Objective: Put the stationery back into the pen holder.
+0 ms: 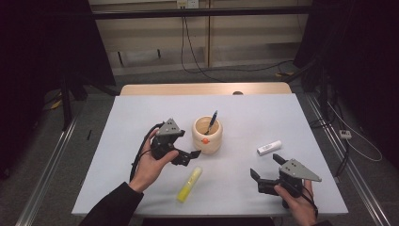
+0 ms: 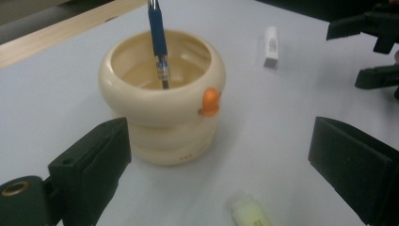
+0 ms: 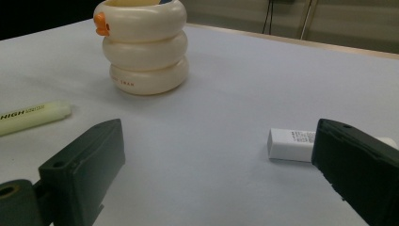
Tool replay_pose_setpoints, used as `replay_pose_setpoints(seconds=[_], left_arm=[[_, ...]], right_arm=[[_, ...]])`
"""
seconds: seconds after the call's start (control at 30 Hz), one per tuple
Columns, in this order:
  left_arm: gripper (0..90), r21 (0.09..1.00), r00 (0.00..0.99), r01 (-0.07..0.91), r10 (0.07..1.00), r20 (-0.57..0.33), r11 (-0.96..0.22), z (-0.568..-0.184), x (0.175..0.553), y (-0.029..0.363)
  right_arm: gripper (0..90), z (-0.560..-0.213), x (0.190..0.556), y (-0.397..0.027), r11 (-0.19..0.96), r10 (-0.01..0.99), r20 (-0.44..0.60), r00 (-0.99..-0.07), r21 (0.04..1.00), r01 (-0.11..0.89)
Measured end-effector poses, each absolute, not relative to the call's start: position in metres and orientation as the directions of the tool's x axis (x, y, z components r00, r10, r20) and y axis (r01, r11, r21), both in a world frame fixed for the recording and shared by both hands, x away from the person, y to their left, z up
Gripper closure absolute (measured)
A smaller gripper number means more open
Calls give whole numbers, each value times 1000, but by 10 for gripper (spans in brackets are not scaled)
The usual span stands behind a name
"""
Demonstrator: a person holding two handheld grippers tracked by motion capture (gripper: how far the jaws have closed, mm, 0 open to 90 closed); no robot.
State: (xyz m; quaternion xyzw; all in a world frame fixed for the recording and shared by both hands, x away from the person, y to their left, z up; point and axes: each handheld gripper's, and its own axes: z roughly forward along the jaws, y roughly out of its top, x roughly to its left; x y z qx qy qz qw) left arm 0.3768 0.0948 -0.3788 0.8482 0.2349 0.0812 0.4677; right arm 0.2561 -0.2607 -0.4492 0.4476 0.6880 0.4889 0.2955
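Overhead, the high view lays out a white table with a cream ringed pen holder near its middle, a blue pen standing tilted inside it toward 1 o'clock. A yellow highlighter lies at 7 o'clock from the holder, and a white eraser stick lies well apart at 4 o'clock. The left gripper hovers just beside the holder at 8 o'clock, jaws spread wide and holding nothing; the right gripper sits near the table's front edge at 5 o'clock, jaws also wide and empty

From the left gripper view comes the holder's inside, the pen's metal tip resting within, and an orange beak-like knob on its rim. Small red lettering on the holder's bottom ring and the word HIGH on the highlighter appear in the right gripper view, where the eraser stick lies partly behind the right-hand jaw
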Motion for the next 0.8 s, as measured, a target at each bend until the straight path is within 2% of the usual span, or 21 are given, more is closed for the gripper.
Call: replay_pose_setpoints(seconds=[0.2,0.8], left_arm=[[68,807,871,341,486,-77,-483,-402,366,99],[87,795,833,430,527,-168,-427,-426,346,132]], right_arm=[[30,-449,257,-260,126,905,27,-424,937,327],[30,-449,256,-260,120,905,32,-423,937,327]])
